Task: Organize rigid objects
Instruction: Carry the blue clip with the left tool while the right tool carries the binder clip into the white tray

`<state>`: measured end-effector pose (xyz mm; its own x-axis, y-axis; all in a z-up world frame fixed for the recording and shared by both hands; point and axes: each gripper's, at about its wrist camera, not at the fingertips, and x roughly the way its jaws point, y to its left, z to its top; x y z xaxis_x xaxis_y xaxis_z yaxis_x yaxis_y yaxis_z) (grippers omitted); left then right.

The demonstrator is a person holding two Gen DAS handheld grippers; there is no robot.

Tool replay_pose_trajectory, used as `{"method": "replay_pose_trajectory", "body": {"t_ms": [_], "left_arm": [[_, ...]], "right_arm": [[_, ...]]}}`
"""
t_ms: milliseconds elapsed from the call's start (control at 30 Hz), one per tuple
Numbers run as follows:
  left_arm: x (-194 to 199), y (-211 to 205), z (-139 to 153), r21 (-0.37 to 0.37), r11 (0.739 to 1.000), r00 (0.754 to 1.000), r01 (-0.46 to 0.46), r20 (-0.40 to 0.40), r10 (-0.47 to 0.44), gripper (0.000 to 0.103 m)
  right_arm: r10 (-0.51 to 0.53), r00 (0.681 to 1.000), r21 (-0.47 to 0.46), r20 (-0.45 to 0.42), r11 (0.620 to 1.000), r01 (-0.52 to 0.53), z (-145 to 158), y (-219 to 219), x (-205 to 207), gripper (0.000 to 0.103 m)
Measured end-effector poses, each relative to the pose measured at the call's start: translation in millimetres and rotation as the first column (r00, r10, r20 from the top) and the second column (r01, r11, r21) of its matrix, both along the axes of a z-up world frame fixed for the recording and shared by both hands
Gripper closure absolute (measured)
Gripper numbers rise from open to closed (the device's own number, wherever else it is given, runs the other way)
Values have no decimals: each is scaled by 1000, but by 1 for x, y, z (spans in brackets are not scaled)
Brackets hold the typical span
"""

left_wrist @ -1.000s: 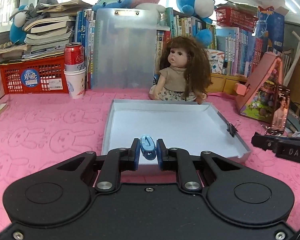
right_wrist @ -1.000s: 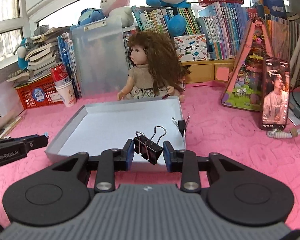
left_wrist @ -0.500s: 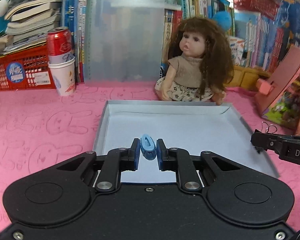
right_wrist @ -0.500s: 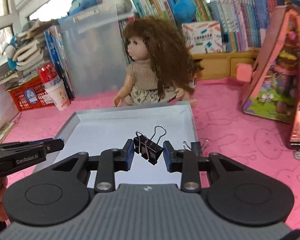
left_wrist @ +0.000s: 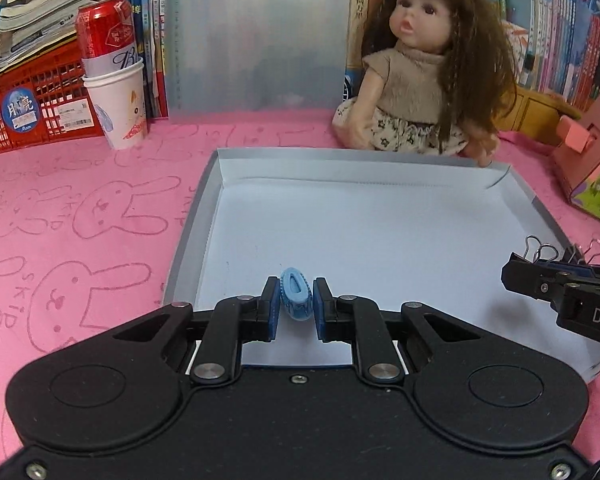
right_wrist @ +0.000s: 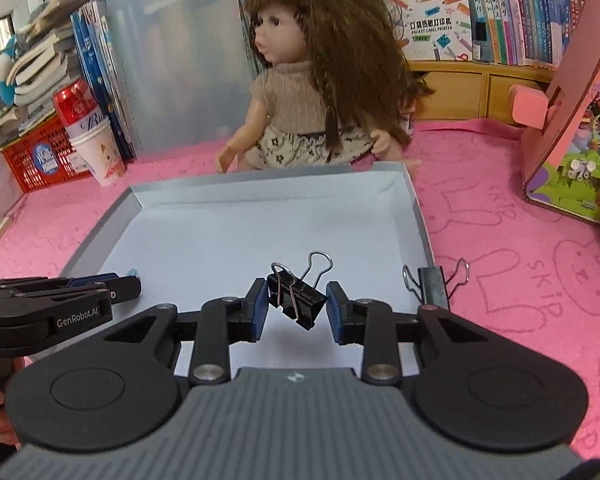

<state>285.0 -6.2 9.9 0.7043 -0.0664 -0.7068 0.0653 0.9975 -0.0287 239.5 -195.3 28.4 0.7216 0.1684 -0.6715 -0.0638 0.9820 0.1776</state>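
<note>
The left hand-held gripper [left_wrist: 296, 305] squeezes a small blue clip [left_wrist: 296, 299] over the near part of the white tray [left_wrist: 188, 232], and the right hand-held gripper [right_wrist: 297, 306] pinches a black binder clip [right_wrist: 296, 298] over its near right part. It looks like the dropping-off step: next, lower both and let go inside the tray, away from the binder clip on the rim [right_wrist: 434, 286]

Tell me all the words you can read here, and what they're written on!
"GenRobot.AI": left gripper, on its side.
"DA", cut off: right gripper.
"POCKET LABEL PRINTER": white box on the shelf.
"SKIP": pink mat, beside the bunnies.
Book spines, red can, basket sticker: too small or blurred.
</note>
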Motion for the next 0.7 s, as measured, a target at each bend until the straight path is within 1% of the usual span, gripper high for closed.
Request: {"method": "replay_pose_trajectory", "body": {"t_ms": [300,633,700], "left_arm": [[0,-5,-2,24,1000,1000,14,6,-14,87],[0,-4,-2,22,1000,1000,14,6,-14,85],[0,-4,-2,13,1000,1000,15,5,-15,85]], "right_arm": [[6,1000,-7,-23,1000,-6,-8,3,3,66],[9,1000,-13,-29,1000,-9,-12,5,4,66],[8,1000,-11,-29,1000,-8,-12,5,4,63]]}}
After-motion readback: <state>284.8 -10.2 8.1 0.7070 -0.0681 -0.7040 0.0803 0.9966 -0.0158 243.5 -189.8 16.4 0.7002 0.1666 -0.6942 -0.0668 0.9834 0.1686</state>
